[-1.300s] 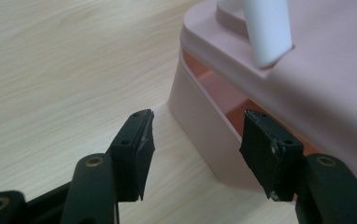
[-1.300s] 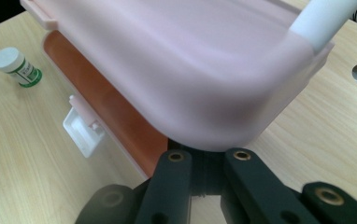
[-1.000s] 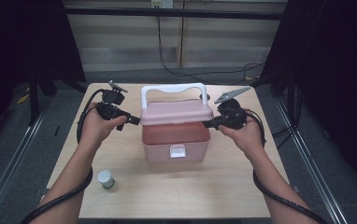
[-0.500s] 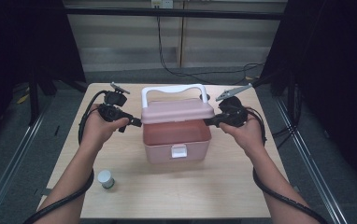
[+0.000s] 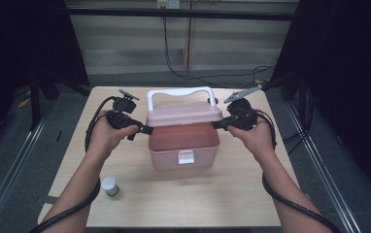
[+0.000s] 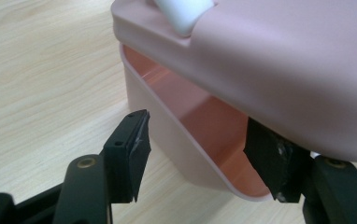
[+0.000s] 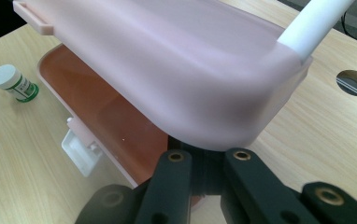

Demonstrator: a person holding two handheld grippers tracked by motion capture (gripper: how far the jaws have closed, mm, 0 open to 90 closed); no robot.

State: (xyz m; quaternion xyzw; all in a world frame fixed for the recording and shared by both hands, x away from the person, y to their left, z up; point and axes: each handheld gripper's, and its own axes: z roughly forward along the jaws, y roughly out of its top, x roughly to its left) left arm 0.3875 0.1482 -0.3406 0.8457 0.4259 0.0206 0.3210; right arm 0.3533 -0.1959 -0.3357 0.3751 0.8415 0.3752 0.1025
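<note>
In the right gripper view the lid (image 7: pixel 167 70) hides the right gripper's (image 7: pixel 200 161) jaw tips, so what they press cannot be seen. The handle (image 7: pixel 314 23) is cut off by the top edge, and the box's (image 7: pixel 120 121) far wall lies under the lid. In the left gripper view the lid (image 6: pixel 279 70) runs off the right and top edges and covers the tip of one jaw of the left gripper (image 6: pixel 200 149). In the high view the bottle's (image 5: pixel 109 186) label is too small to read, and the lid (image 5: pixel 183 114) hides the box's rear interior.
</note>
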